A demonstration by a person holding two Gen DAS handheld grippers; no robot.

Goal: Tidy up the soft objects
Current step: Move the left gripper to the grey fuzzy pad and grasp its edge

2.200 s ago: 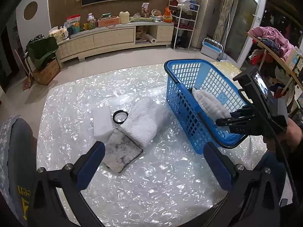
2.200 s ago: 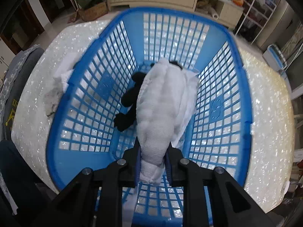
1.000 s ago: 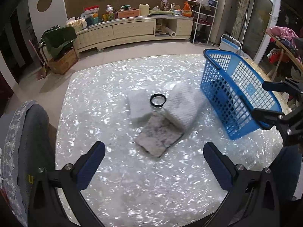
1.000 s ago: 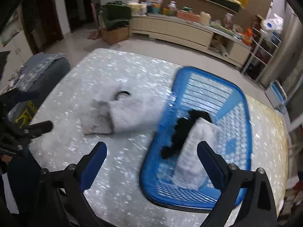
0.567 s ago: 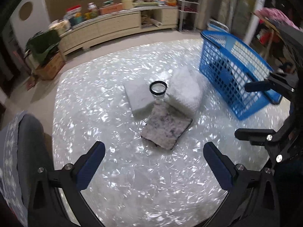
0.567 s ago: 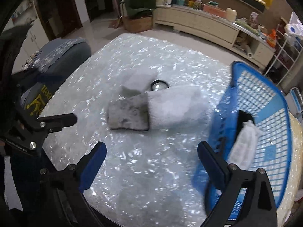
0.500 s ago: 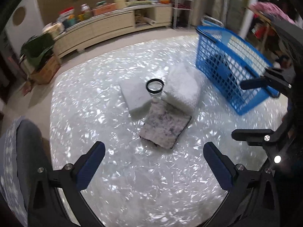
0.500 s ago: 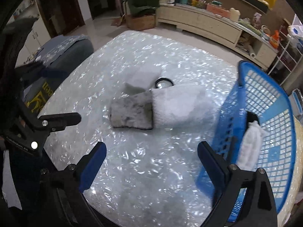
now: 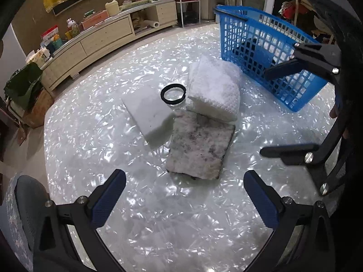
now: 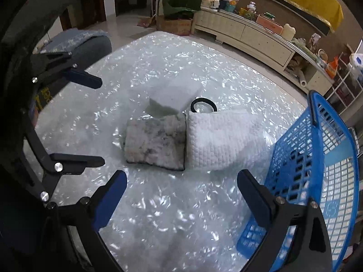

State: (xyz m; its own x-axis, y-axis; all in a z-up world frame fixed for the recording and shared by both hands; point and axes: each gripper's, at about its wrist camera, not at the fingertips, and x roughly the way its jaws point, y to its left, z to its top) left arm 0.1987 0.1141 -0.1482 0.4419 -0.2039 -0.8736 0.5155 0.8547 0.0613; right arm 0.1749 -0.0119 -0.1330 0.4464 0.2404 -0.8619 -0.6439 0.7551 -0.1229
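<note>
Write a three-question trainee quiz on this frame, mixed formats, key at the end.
1. True or false: the black elastic hair ring lies inside the blue plastic lattice basket.
2. Multiple choice: which item lies closest to the basket? A) white rectangular foam sponge B) white folded waffle-weave towel C) grey stained fluffy cloth
3. Fill in: the left tongs and right tongs are both ____ and hold nothing.

Key: 1 false, it lies on the pearly white table; 2 B; 3 open.
</note>
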